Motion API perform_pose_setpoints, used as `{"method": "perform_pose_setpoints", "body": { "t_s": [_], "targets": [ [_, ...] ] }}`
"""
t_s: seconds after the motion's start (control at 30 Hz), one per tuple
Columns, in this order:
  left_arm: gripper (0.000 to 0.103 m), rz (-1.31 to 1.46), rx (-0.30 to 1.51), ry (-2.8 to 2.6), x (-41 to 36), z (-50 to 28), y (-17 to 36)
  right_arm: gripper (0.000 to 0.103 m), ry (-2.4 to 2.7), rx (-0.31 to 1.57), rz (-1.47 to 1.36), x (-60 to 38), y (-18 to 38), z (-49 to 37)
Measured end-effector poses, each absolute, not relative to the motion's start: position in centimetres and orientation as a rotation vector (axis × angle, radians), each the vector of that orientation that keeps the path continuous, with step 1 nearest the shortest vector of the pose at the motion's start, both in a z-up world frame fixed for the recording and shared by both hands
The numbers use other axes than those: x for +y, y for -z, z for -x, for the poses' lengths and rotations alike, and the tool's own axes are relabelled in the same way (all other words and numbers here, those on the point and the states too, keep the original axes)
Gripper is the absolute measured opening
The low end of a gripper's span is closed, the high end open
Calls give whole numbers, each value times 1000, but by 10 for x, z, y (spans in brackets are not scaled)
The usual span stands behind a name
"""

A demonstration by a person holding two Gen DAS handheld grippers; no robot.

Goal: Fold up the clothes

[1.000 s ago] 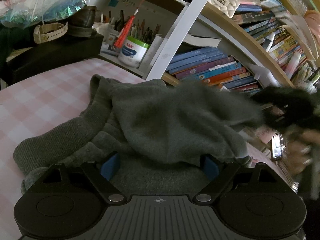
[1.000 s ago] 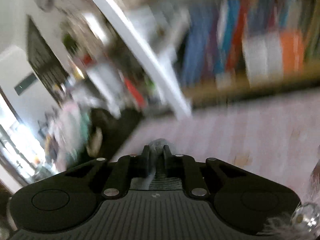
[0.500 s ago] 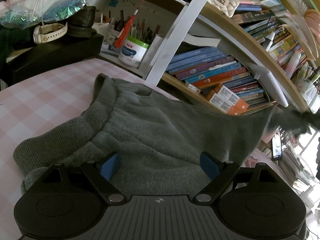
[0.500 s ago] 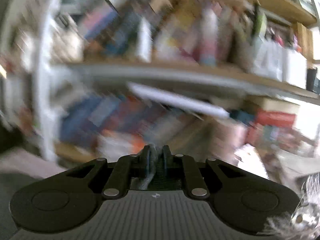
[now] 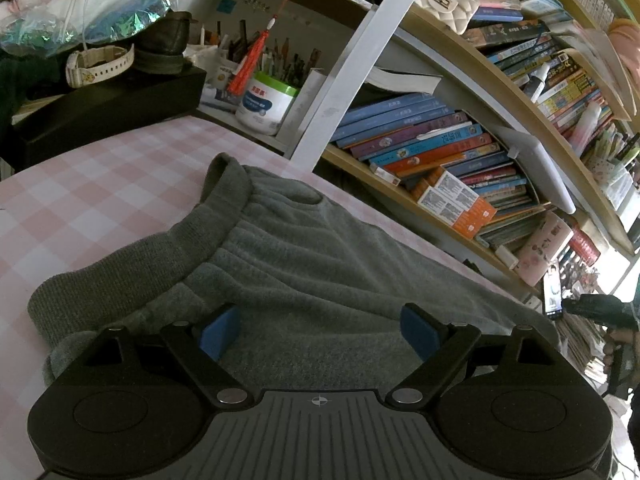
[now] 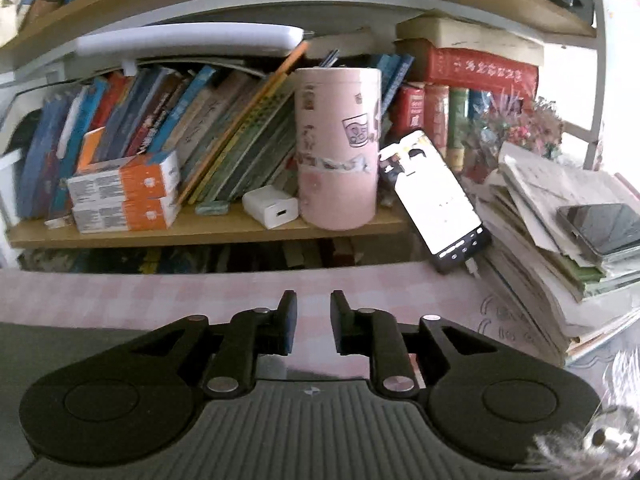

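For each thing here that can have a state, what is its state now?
left gripper: open, over the garment, gripping nothing.
right gripper: open, empty.
grey garment: spread flat on the checked cloth, not yet folded.
leaning phone: screen lit.
phone on the paper stack: screen dark.

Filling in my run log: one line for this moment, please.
stage: spreading | grey garment flat on pink checked table | left gripper open over it | right gripper open, empty
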State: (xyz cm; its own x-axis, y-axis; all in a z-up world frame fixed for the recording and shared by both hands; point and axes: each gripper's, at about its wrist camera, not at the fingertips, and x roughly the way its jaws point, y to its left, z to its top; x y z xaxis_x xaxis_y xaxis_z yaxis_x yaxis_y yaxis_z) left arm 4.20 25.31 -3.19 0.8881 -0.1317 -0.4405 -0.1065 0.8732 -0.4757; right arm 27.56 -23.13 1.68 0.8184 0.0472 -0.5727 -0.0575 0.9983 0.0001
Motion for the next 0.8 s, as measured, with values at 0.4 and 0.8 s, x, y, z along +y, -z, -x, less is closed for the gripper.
{"method": "perform_pose_setpoints", "body": {
  "t_s": [0.4,0.8],
  "targets": [
    [91,515,483,13,252,-42,32,11,-137,849,50,-223,6,-248],
    [93,520,482,20,253,-43,32,15,-133,814,15,-195,17,-297]
  ]
}}
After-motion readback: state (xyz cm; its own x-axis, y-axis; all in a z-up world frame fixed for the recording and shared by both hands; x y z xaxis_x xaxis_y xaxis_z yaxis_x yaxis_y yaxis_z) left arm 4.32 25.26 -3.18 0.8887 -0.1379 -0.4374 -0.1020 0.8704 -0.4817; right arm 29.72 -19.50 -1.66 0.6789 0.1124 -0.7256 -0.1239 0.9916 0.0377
